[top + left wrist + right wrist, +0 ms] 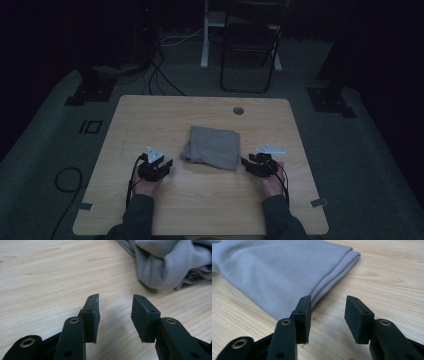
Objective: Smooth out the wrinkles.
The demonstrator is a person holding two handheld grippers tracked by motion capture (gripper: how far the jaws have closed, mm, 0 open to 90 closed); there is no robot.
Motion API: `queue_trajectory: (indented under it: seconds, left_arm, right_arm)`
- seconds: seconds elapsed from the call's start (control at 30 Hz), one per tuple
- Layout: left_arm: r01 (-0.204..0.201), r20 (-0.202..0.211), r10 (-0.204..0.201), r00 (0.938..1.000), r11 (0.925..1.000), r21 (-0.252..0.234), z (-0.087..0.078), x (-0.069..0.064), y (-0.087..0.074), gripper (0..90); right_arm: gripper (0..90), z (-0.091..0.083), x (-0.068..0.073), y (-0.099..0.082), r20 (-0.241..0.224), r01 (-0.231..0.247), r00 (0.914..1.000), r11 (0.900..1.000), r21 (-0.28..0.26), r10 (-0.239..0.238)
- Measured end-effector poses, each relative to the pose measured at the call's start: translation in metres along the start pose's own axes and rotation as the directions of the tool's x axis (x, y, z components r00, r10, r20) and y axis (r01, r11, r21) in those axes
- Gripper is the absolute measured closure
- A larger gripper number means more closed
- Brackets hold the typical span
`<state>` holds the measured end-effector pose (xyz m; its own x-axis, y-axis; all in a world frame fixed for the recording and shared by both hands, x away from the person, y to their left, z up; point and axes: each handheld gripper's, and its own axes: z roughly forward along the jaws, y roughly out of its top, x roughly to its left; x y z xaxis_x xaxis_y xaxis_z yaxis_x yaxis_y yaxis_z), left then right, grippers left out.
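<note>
Folded grey cloth (pixel 212 147) lies between both grippers on tabletop (pixel 150 120). Right gripper (pixel 327 315) nearer, fingers spread, empty beside layered edge. Left gripper (pixel 115 315) fingers spread, empty, cloth's bunched end ahead.

Dim room: grey carpet (pixel 360 165), a black folding chair (pixel 250 50) beyond the wooden table (pixel 210 200) (cables trailing nearby).

The counter (pixel 150 210) is pale wood-look laminate, smooth with a faint sheen and fine straight grain. The grey cloth (pixel 212 146) looks like soft matt jersey knit, no shine at all, folded layers showing at the edge. Each hand-held gripper, left (pixel 115 312) and right (pixel 327 313), is matt black plastic with brass-coloured rivets; the pads (pixel 142 317) look slightly rough, rubbery.
</note>
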<state>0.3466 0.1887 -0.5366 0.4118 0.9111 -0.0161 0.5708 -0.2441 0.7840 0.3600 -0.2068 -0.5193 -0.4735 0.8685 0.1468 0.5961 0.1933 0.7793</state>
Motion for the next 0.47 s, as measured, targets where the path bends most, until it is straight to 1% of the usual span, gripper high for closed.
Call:
queue_trajectory:
  seconds: [0.1,0.17,0.27,0.33,0.4,0.43,0.47]
  left_arm:
    - [0.010,-0.016,-0.010,0.9998,0.9998,0.016,0.002,0.005,-0.003,57.8]
    - [0.032,-0.024,-0.031,0.9992,0.9993,0.017,0.002,0.008,-0.004,57.3]
    - [0.035,-0.038,-0.034,0.9987,0.9991,0.022,0.003,0.009,-0.005,56.4]
    - [0.031,-0.047,-0.030,0.9984,0.9995,0.008,0.002,0.009,-0.005,55.8]
    - [0.036,-0.050,-0.036,0.9981,0.9994,0.002,0.002,0.009,-0.005,54.8]
    - [0.045,-0.048,-0.045,0.9978,0.9989,-0.011,0.000,0.010,-0.006,54.8]
    - [0.049,-0.050,-0.050,0.9975,0.9987,-0.010,0.001,0.011,-0.006,54.8]
  right_arm:
    - [53.6,-0.001,-0.004,-0.002,0.015,-0.015,0.9998,0.9999,0.004,0.015]
    - [53.5,-0.002,-0.006,-0.004,0.019,-0.022,0.9996,0.9998,-0.002,0.022]
    - [53.5,-0.003,-0.010,-0.006,0.027,-0.036,0.9990,0.9994,0.003,0.036]
    - [53.5,-0.004,-0.012,-0.007,0.032,-0.044,0.9985,0.9990,0.002,0.044]
    - [53.4,-0.004,-0.013,-0.007,0.033,-0.047,0.9983,0.9989,0.000,0.047]
    - [53.3,-0.004,-0.014,-0.007,0.033,-0.047,0.9983,0.9989,-0.001,0.047]
    - [52.7,-0.004,-0.015,-0.007,0.035,-0.047,0.9983,0.9989,-0.002,0.047]
